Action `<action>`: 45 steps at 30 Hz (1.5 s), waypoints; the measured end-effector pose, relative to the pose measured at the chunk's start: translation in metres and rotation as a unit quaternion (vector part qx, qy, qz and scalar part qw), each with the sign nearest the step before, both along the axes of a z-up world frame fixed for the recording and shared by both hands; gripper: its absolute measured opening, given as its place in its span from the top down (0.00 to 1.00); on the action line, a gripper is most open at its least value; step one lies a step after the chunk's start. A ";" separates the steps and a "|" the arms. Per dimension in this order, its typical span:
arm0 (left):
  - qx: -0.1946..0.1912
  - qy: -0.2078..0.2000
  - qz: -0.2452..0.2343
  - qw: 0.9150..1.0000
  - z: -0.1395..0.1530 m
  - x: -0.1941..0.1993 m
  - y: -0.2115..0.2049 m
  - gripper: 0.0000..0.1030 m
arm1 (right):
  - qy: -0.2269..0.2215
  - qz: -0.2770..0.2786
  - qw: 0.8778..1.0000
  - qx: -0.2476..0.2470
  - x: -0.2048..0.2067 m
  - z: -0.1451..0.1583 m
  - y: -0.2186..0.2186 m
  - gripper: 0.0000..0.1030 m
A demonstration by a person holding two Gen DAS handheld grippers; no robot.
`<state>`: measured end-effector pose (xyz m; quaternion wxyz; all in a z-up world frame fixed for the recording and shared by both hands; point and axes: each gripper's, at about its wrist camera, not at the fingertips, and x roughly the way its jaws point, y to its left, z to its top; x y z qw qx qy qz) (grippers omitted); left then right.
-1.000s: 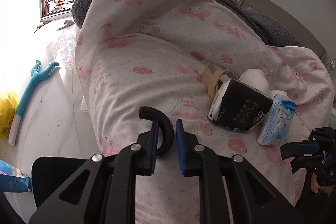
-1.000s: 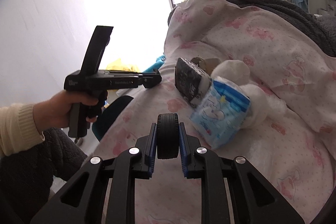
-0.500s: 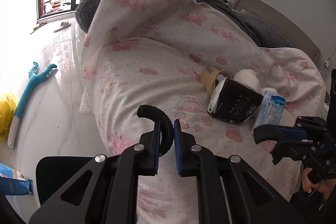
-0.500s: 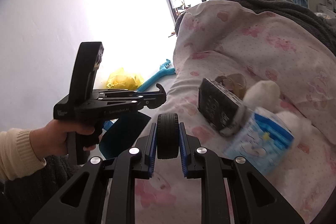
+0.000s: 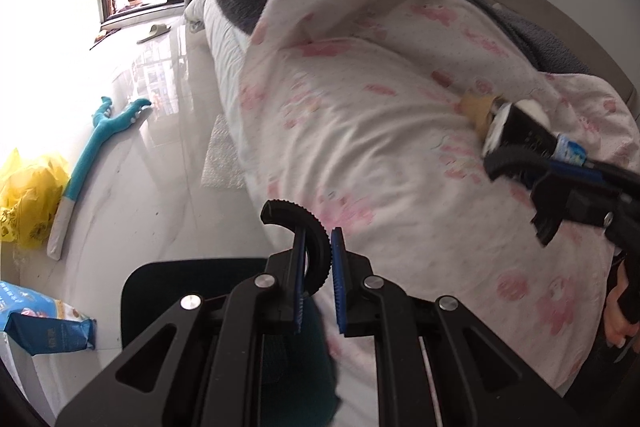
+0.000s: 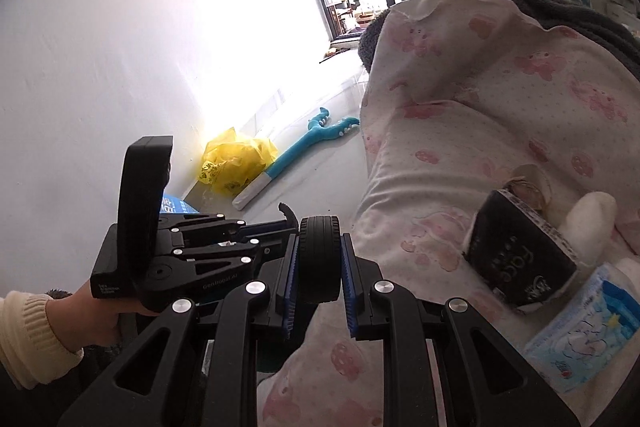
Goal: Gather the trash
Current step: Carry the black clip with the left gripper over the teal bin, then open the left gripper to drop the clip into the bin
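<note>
Trash was seen gathered on the pink quilt (image 6: 500, 99): a black tissue pack (image 6: 520, 263), a blue wipes packet (image 6: 580, 331) beside it. Both grippers were clamped on one black rubber wheel (image 6: 319, 259), the left gripper (image 5: 318, 275) at its rim, the right gripper (image 6: 319, 291) across its tread. A carry step was judged underway; a dark bin (image 5: 168, 291) below would be needed next.
</note>
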<state>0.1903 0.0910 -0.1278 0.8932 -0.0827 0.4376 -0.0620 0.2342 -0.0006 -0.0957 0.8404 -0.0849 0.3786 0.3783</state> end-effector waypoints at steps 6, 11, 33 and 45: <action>0.010 0.048 0.020 0.999 -0.027 -0.013 0.034 0.87 | 0.007 0.012 1.000 -0.013 -0.006 -0.012 0.040 0.81; 0.007 0.097 0.033 0.995 -0.052 -0.023 0.062 0.87 | 0.019 0.018 0.999 -0.029 -0.009 -0.029 0.070 0.81; -0.022 0.198 0.040 0.979 -0.097 -0.065 0.108 0.52 | 0.104 0.015 0.991 -0.077 -0.001 -0.096 0.137 0.81; 0.020 0.089 0.073 0.993 -0.047 -0.087 0.133 0.32 | 0.129 -0.002 0.985 -0.113 0.008 -0.141 0.167 0.81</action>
